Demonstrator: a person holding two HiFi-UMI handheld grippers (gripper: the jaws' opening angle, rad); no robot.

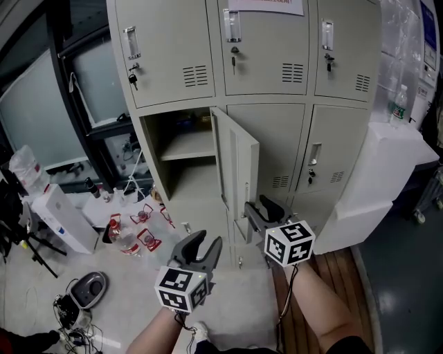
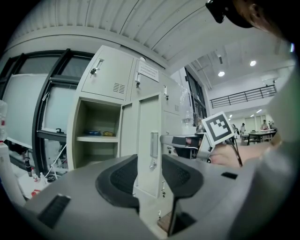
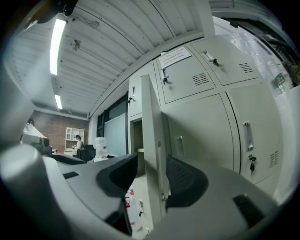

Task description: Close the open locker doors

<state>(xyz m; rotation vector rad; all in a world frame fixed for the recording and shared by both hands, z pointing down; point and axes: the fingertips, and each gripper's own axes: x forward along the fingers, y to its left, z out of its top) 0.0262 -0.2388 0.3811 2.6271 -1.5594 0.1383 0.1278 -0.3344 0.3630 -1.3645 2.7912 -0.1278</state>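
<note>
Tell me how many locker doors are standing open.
1: the bottom-left door, swung out toward the camera. The other five doors in view are shut; lockers beyond the frame may be hidden.

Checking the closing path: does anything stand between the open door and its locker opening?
Nothing visible does. The door stands swung out from its opening, and the space between them is free; the bottles lie on the floor further left, seemingly outside its swing.

Items (image 2: 95, 133) in open locker (image 2: 96, 115) too small to identify; notice (image 1: 266, 5) cut by top edge
</note>
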